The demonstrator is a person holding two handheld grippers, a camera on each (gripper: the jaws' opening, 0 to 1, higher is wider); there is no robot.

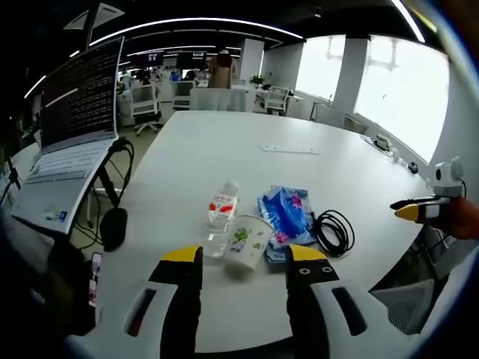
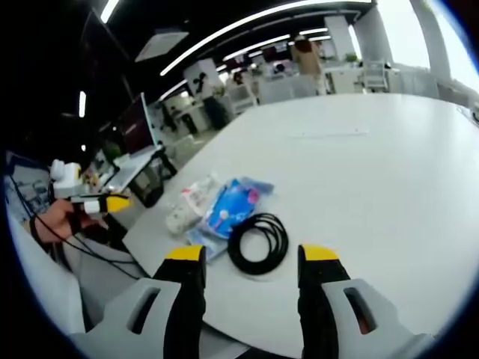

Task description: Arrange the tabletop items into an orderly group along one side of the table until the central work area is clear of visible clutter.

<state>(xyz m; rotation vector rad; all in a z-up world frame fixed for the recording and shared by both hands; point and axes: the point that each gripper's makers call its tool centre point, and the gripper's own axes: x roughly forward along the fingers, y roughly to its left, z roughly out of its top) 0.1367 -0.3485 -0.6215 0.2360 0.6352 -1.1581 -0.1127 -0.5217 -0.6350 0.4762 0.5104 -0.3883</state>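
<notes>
Paper cup (image 1: 247, 243), water bottle (image 1: 221, 215), blue packet (image 1: 286, 212) and black cable coil (image 1: 334, 230) bunched at the table's near edge (image 1: 224, 329), left gripper (image 1: 245, 263) and right gripper (image 2: 253, 262) both wide, empty; risk: clipping the light cup over that edge.

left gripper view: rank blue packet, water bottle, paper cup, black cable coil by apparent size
1. blue packet
2. water bottle
3-4. paper cup and black cable coil: look alike; the cup's nearness makes ranking unsure.

One bottle (image 1: 221, 217) – cup (image 1: 247, 242) – packet (image 1: 287, 215) – cable (image 1: 334, 232)
</notes>
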